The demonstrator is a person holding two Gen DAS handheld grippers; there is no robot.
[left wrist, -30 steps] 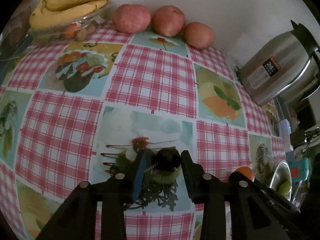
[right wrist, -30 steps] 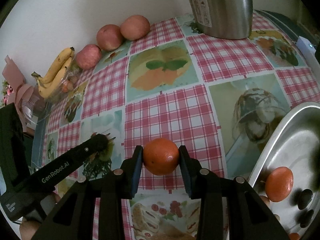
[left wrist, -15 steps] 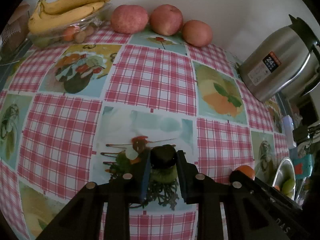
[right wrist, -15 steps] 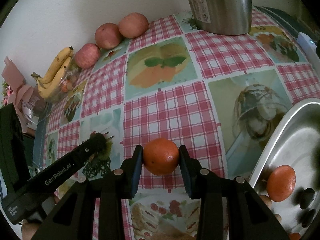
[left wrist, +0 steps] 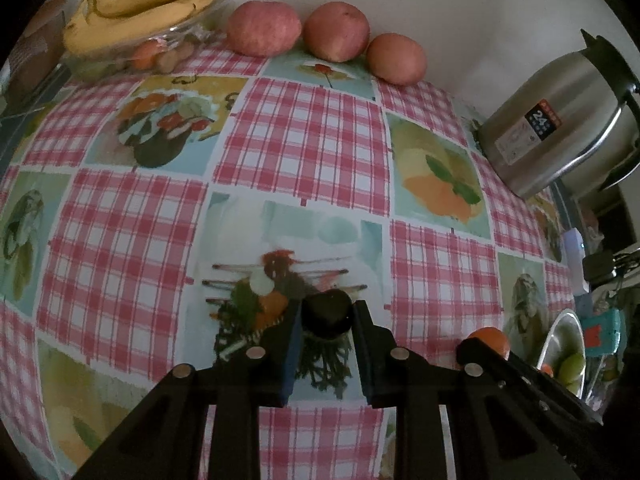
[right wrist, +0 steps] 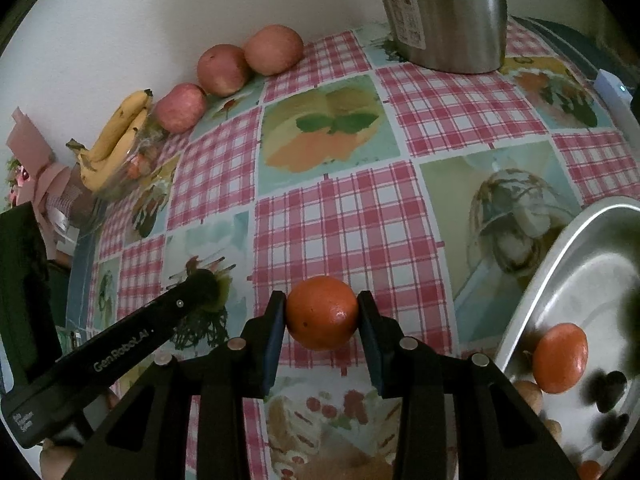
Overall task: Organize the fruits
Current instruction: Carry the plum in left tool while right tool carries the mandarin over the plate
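Observation:
My left gripper [left wrist: 325,322] is shut on a small dark round fruit [left wrist: 326,310], low over the checked tablecloth [left wrist: 304,140] and its printed leaf picture. The right wrist view shows that gripper [right wrist: 208,286] at the left, with the dark fruit at its tip. My right gripper [right wrist: 322,314] is shut on an orange [right wrist: 322,308] held just above the cloth. The left wrist view shows that orange [left wrist: 490,338] at the lower right. A metal bowl [right wrist: 540,280] to the right holds another orange [right wrist: 560,358] and several dark fruits [right wrist: 608,388].
Three apples [left wrist: 336,30] line the wall at the back. Bananas [left wrist: 152,0] lie on a clear dish with small fruits at the back left. A steel kettle [left wrist: 560,116] stands at the back right. A white box [right wrist: 616,92] lies near the right edge.
The left jaws have narrowed from a loose gap onto the dark fruit and now pinch it. The right gripper and its orange have not moved.

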